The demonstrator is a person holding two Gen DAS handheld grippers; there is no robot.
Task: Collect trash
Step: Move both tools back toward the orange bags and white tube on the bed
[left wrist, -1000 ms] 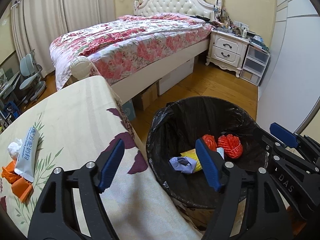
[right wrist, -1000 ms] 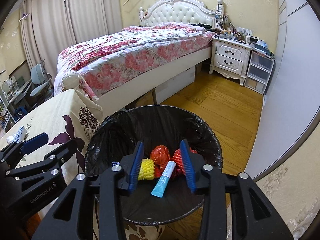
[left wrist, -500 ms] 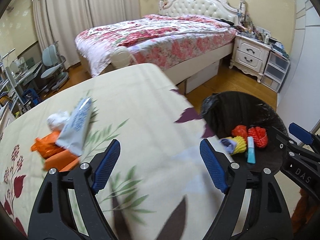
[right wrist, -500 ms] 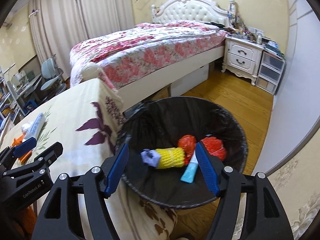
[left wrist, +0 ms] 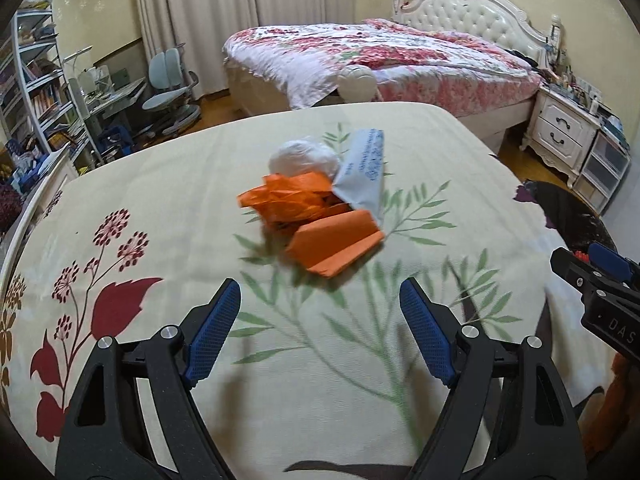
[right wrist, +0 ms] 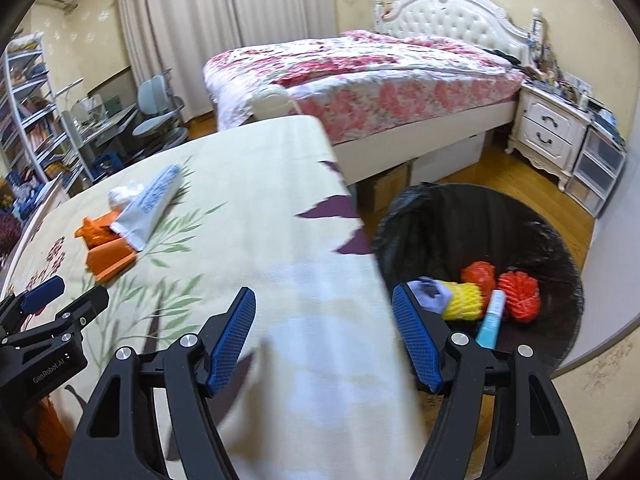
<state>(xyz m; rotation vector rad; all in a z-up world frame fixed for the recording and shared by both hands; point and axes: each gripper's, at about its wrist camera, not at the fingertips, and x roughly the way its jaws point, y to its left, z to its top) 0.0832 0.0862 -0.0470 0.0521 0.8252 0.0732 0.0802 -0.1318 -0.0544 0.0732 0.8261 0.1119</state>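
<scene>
A pile of trash lies on the floral tablecloth (left wrist: 168, 208): a white crumpled ball (left wrist: 302, 158), a white squeezed tube (left wrist: 364, 168), an orange crumpled wrapper (left wrist: 292, 198) and an orange folded paper (left wrist: 334, 242). My left gripper (left wrist: 320, 330) is open and empty, just short of the pile. My right gripper (right wrist: 324, 338) is open and empty over the table's right edge. The black-lined trash bin (right wrist: 532, 240) stands to the right and holds red nets (right wrist: 518, 290), a yellow net (right wrist: 466, 302) and a blue tube (right wrist: 492, 318).
A bed (left wrist: 384, 56) with a floral quilt stands behind the table. A white nightstand (right wrist: 550, 132) and plastic drawers (right wrist: 598, 172) are at the far right. Desk chairs (left wrist: 170, 80) and shelves (left wrist: 32, 80) are at the left. The wooden floor (right wrist: 516, 188) surrounds the bin.
Both grippers have swung left, away from the bin toward the table. The left one now faces the trash pile. The right gripper's jaws have opened wider.
</scene>
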